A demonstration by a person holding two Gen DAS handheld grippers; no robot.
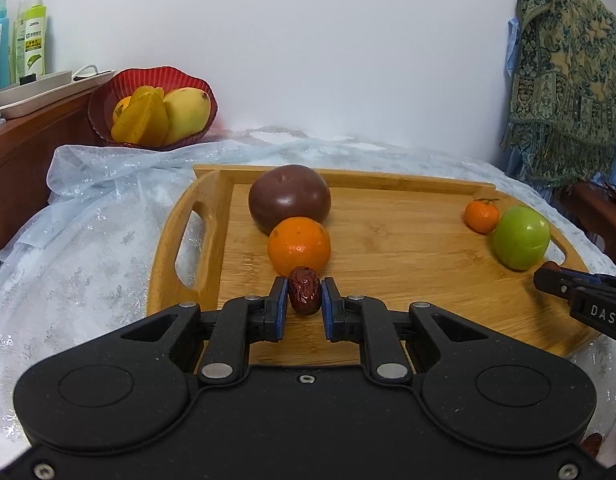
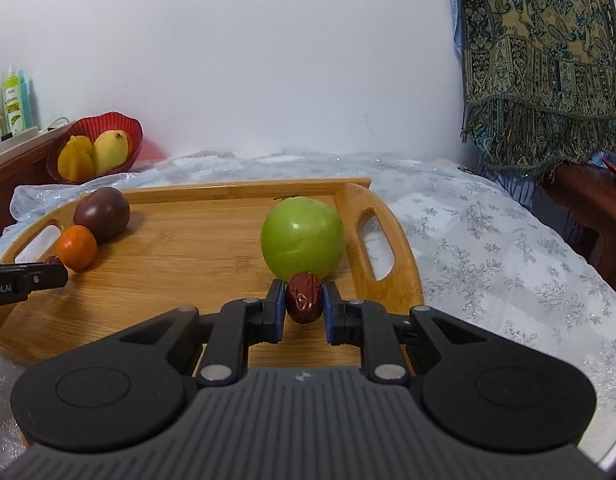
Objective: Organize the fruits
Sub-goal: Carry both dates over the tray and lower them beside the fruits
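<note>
- 2 red dates are held, 1 in each gripper, above a wooden tray that lies on a pale lace cloth.
- The left gripper is seen with its jaws pinching a wrinkled red date between the blue pads; that date sits just in front of an orange near the tray's left handle.
- A dark purple round fruit is found directly behind the orange, touching it.
- The right gripper is seen with its jaws pinching a second red date, held just in front of a green apple near the tray's right handle.
- A small tangerine with a stem is seen in the left wrist view just beside the green apple, on its far left side; in the right wrist view it is hidden behind the apple.
- Each gripper's tip is caught at the edge of the other's view, well apart across the tray.
- A red bowl holding a starfruit and a mango stands beyond the tray's left end, by the white wall.
- Spray bottles are ranged on a wooden cabinet at the far left, and a patterned shawl hangs at the right.
</note>
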